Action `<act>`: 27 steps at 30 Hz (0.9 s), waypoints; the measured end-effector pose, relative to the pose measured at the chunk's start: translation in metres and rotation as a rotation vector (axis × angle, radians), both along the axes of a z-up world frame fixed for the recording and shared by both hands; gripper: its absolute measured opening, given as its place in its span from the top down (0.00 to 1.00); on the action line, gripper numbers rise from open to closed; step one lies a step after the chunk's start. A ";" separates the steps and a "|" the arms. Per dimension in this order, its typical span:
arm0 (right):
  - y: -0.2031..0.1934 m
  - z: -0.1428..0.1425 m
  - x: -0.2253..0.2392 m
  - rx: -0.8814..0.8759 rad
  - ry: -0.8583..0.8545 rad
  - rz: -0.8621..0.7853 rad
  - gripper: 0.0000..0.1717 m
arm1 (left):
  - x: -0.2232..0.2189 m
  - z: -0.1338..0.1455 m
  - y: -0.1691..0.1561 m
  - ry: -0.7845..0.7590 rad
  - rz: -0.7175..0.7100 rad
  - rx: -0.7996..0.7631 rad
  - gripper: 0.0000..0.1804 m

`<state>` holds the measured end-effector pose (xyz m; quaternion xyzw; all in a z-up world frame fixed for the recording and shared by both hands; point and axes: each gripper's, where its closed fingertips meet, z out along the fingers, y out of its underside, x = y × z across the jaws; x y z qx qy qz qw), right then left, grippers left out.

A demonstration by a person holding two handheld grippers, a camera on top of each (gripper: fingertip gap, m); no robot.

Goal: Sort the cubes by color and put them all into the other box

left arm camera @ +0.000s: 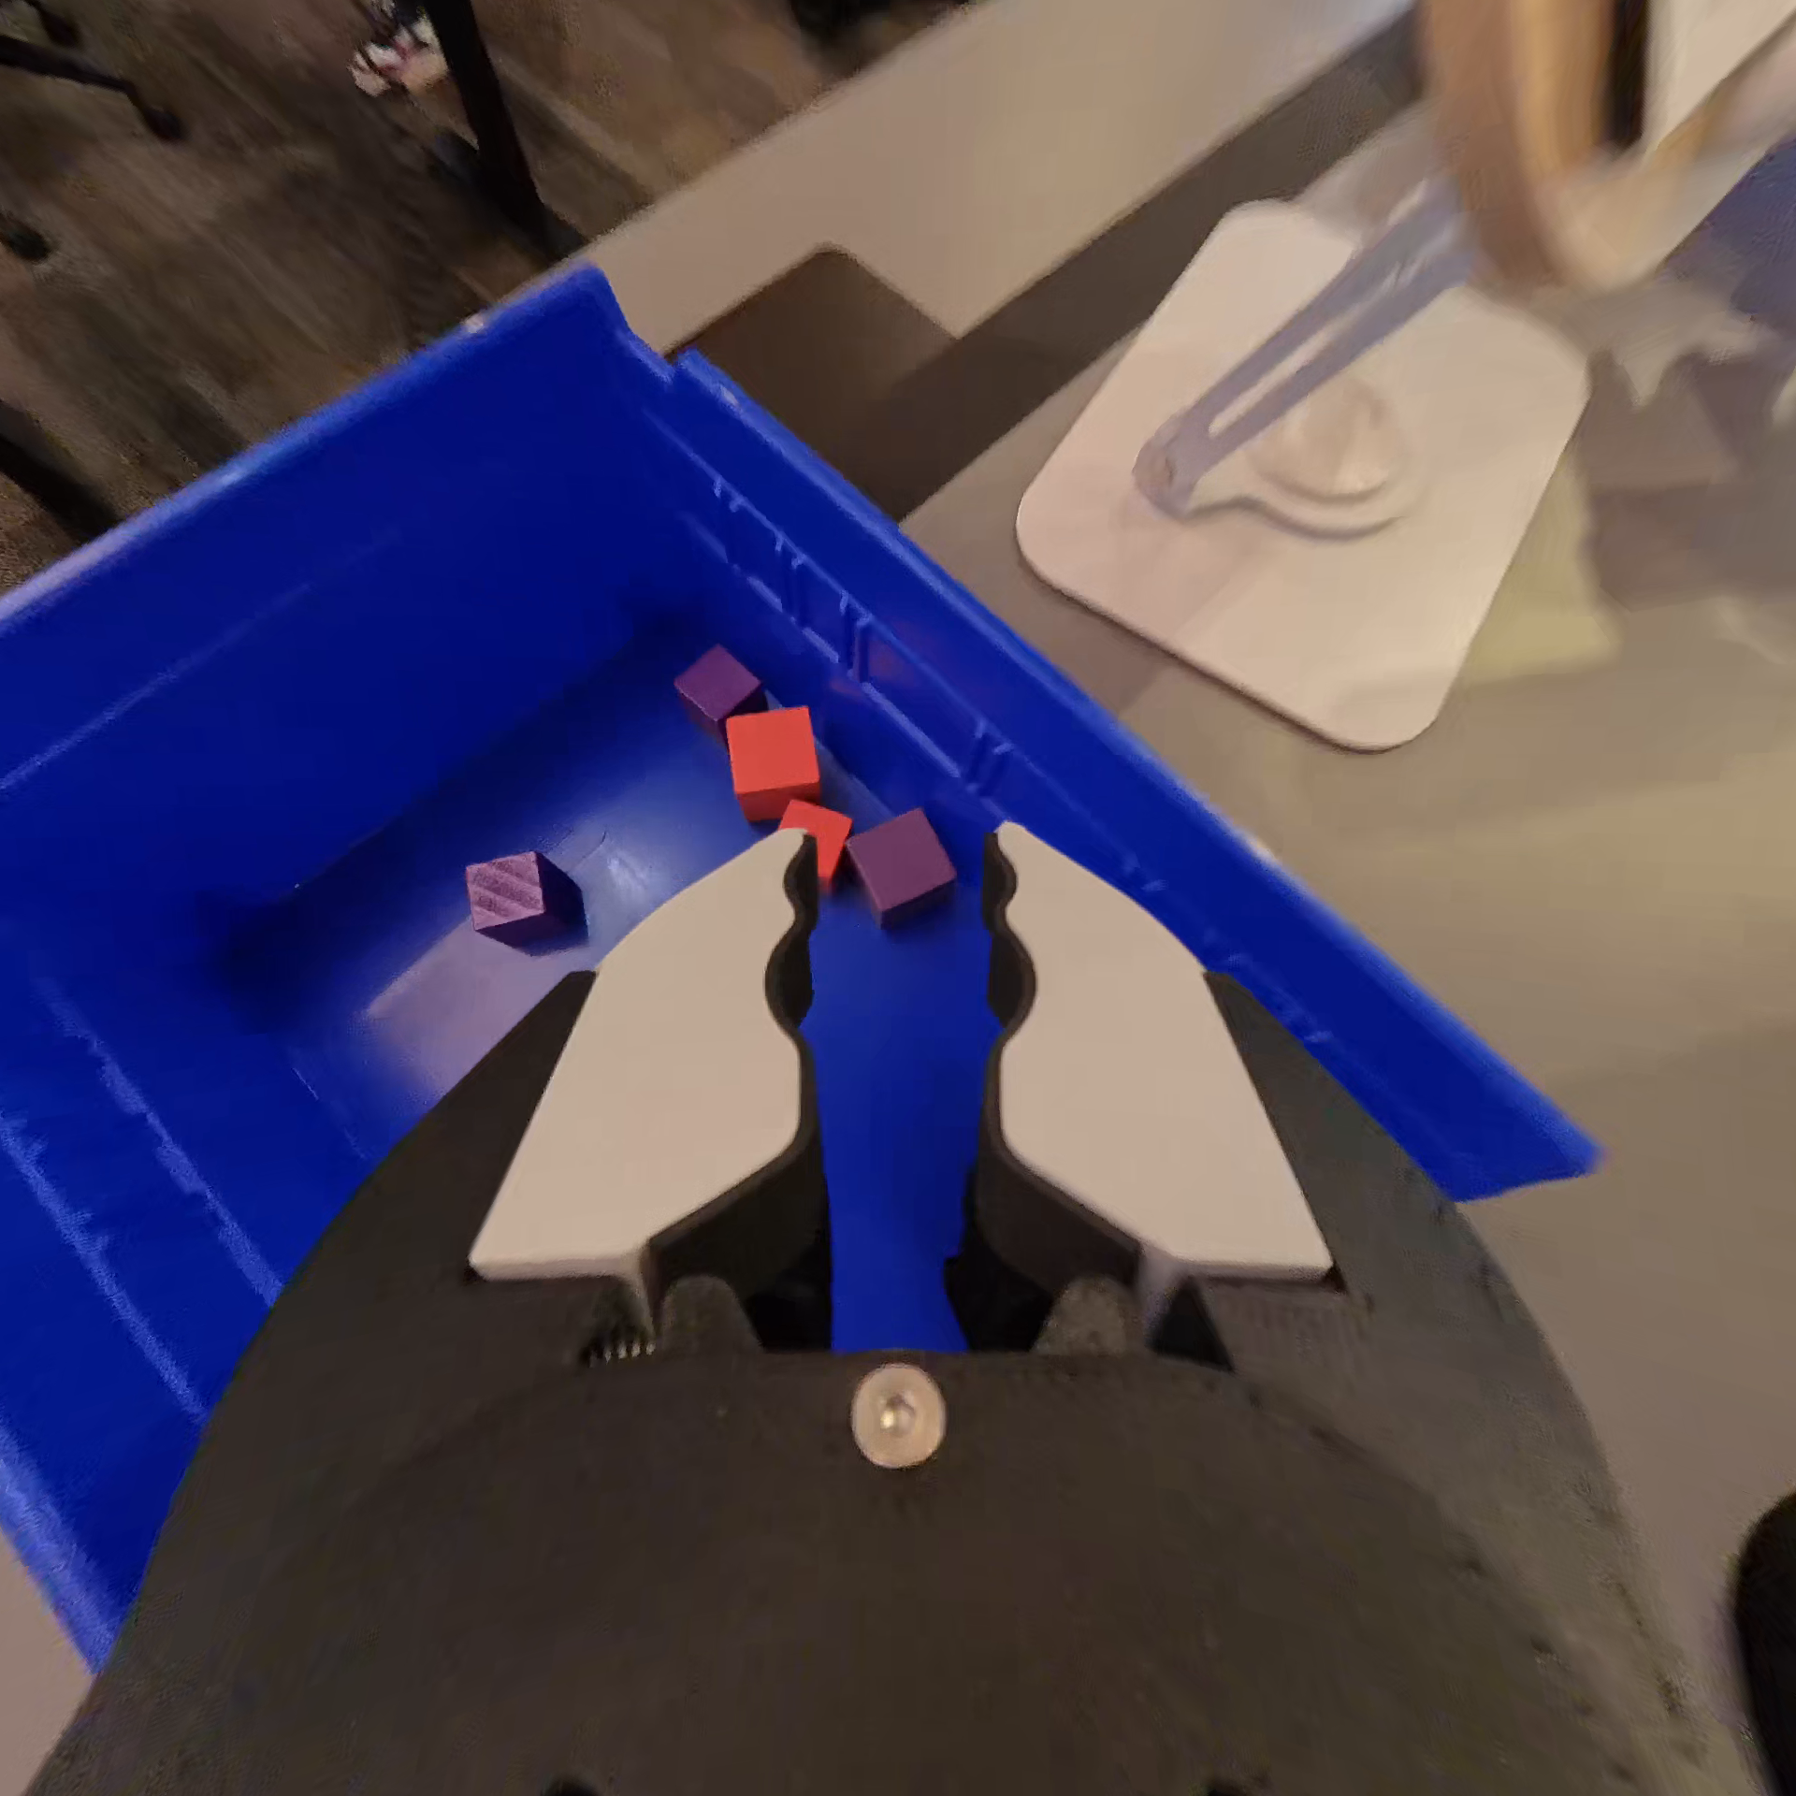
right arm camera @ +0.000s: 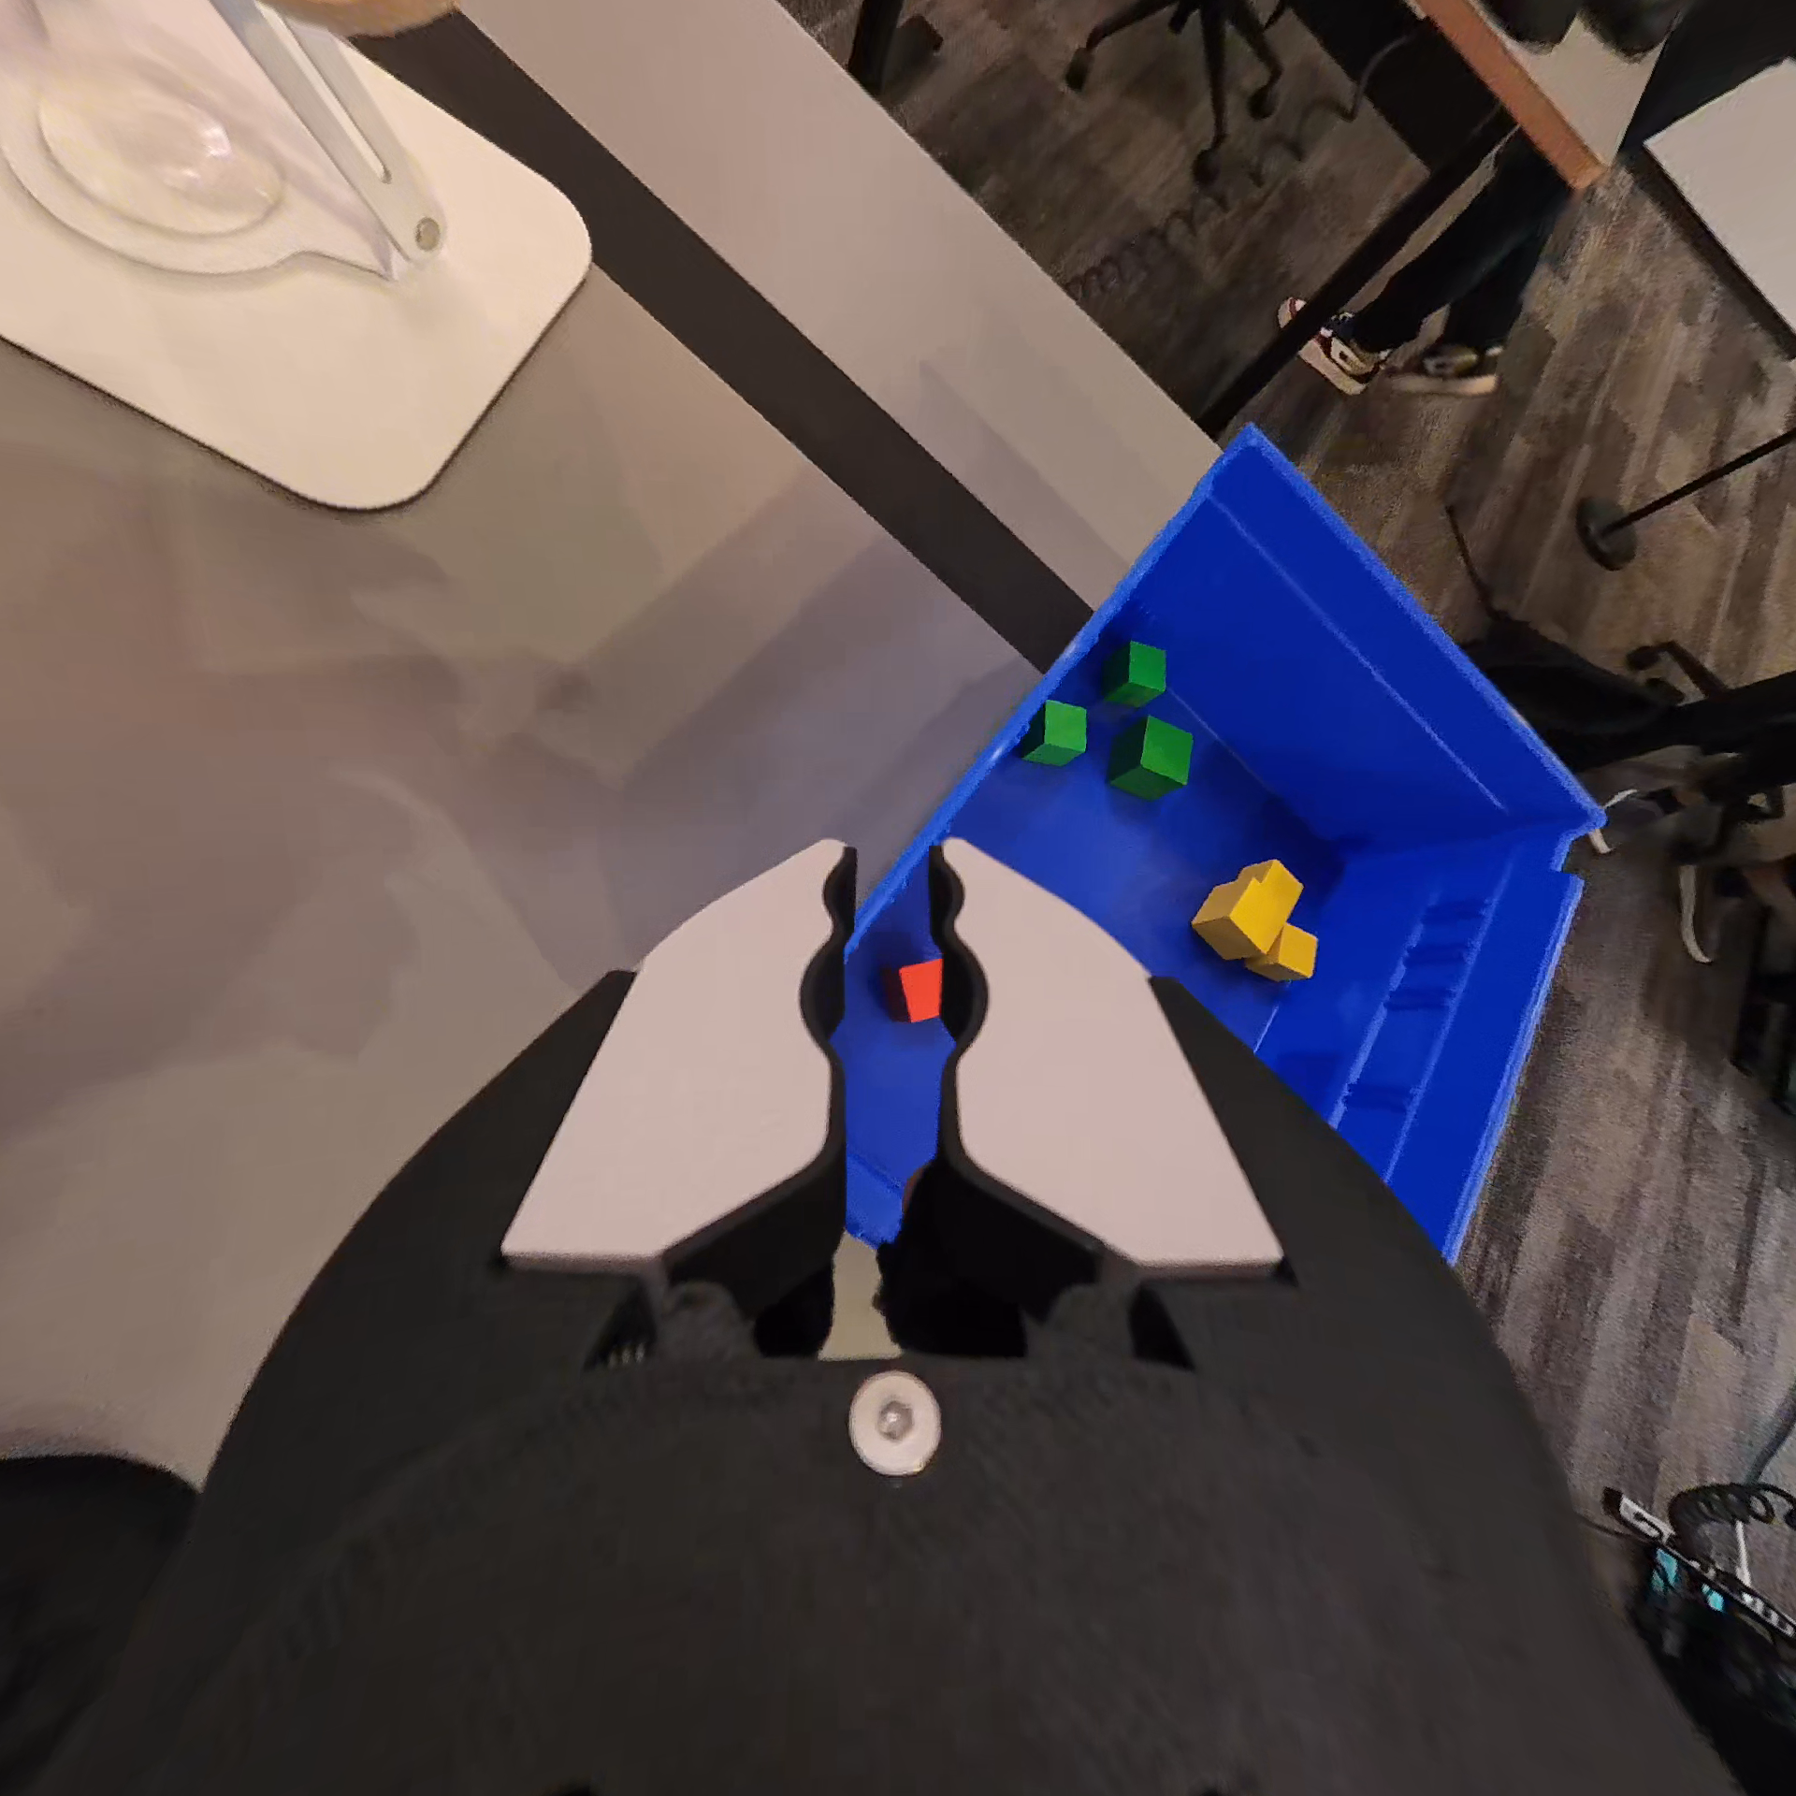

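Observation:
In the left wrist view a blue bin (left arm camera: 340,603) holds three purple cubes (left arm camera: 717,680) (left arm camera: 515,894) (left arm camera: 899,865) and two red cubes (left arm camera: 773,758) (left arm camera: 824,834). My left gripper (left arm camera: 899,850) is open low inside this bin. The nearest purple cube lies between its fingertips, with a gap on each side. In the right wrist view a second blue bin (right arm camera: 1361,661) holds three green cubes (right arm camera: 1152,753), a cluster of yellow cubes (right arm camera: 1249,909) and a red cube (right arm camera: 921,989). My right gripper (right arm camera: 892,865) hovers over this bin's near wall, jaws narrowly apart and empty. The red cube lies on the bin floor below them.
A white stand base (left arm camera: 1312,544) sits on the grey table, and it also shows in the right wrist view (right arm camera: 292,321). A dark strip (right arm camera: 777,321) crosses the table. The second bin stands at the table's edge, with carpet, chair legs and a person's legs (right arm camera: 1409,292) beyond.

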<state>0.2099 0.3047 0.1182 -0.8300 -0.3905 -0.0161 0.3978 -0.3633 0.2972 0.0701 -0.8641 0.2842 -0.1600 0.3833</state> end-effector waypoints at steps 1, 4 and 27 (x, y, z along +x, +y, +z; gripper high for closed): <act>0.000 0.003 -0.003 0.007 0.003 0.005 0.92 | -0.001 -0.010 0.004 0.040 -0.023 -0.013 0.82; -0.001 0.013 -0.015 0.017 0.023 0.026 0.92 | -0.002 -0.035 0.016 0.116 -0.073 -0.055 0.81; -0.006 0.024 -0.055 0.046 0.060 0.108 0.93 | -0.006 -0.093 0.036 0.295 -0.259 -0.172 0.87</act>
